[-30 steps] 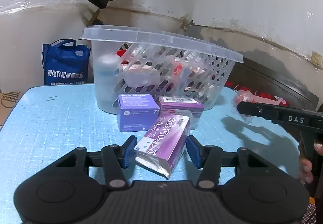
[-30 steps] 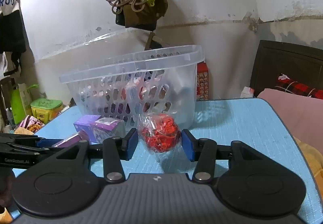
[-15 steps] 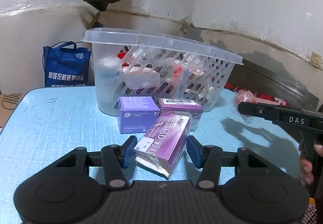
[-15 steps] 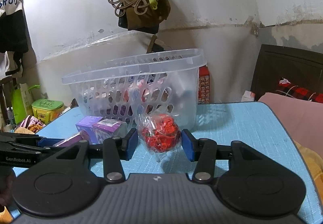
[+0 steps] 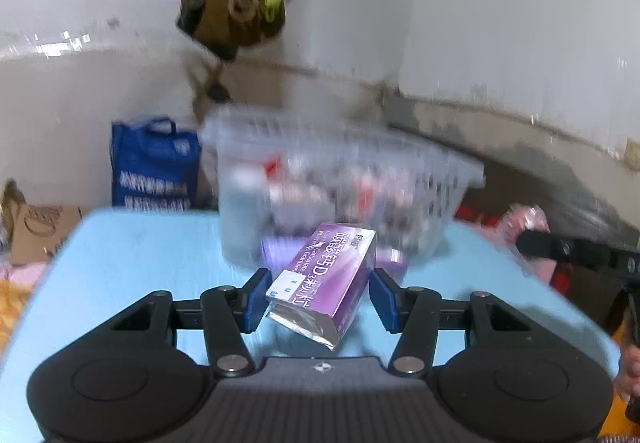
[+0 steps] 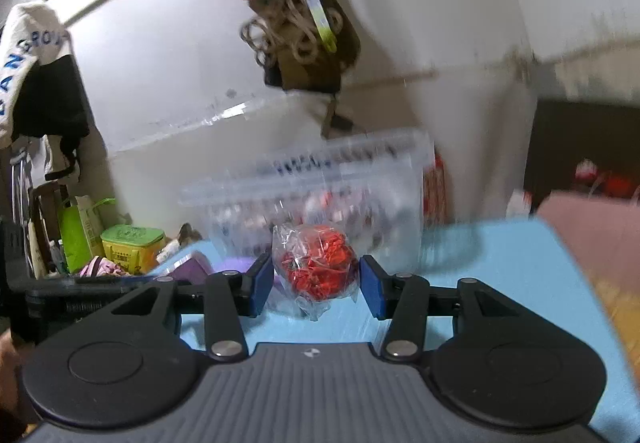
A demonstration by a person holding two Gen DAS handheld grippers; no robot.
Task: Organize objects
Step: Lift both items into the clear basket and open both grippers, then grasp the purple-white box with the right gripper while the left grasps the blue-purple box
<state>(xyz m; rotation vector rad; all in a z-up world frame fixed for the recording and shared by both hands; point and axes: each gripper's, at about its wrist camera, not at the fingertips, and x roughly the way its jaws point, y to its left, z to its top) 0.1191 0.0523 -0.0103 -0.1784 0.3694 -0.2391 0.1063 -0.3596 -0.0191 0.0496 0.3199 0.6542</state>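
L gripper (image 5: 318,293), R gripper (image 6: 317,285) — both gripping.

Purple box (image 5: 326,275) tilted, off the table; red-filled clear bag (image 6: 316,268) (crinkled) likewise; slotted basket (image 5: 344,179) behind.

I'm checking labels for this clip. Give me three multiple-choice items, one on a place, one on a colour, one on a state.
1. Where does the clear basket stand?
A. on the blue table
B. on the floor
C. on a chair

2. What colour is the box in the left tongs?
A. green
B. purple
C. yellow

3. What are the right tongs doing?
A. hanging empty
B. pressing a lid
C. gripping a clear bag of red pieces

Answers: 1 A, its base meets the blue tabletop. 2 B, purple faces show between the pads. 3 C, the bag sits clamped between the pads.
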